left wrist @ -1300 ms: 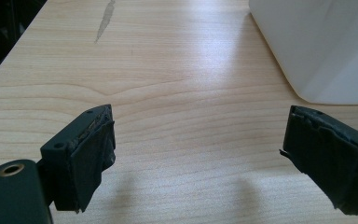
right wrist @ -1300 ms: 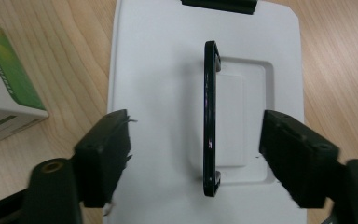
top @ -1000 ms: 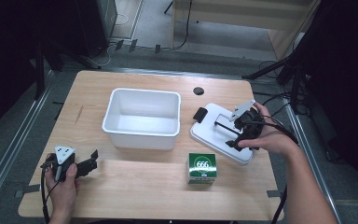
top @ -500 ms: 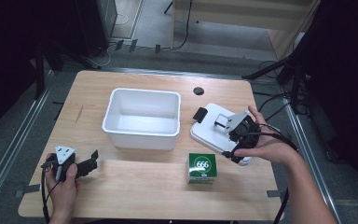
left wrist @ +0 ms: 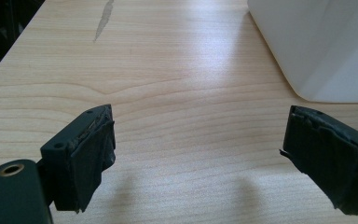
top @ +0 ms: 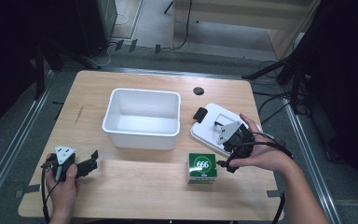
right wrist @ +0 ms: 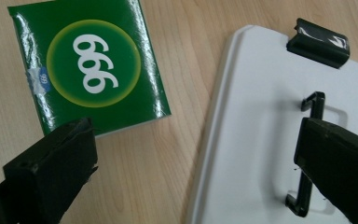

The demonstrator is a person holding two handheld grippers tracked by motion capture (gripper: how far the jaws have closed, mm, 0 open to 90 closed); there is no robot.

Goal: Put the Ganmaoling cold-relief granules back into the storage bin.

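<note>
Green box (top: 202,168) lies flat on worktop (top: 135,196), just beside white lid (top: 214,128), in front of white bin (top: 142,116). Right gripper (top: 230,151) hovers above gap between box and lid, fingers (right wrist: 51,172) spread wide, holding nothing. Left gripper (top: 86,164) rests low near front-left corner, fingers (left wrist: 86,154) released, empty. Likely step: grasp box. Shift toward box, centre fingers across opposite edges, descend square, avoid lid rim and its black handle (right wrist: 307,154), close gently.

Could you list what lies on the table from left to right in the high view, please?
left gripper → white bin → green 666 box → right gripper, held above the edge of the white lid, so their order is unclear.
</note>
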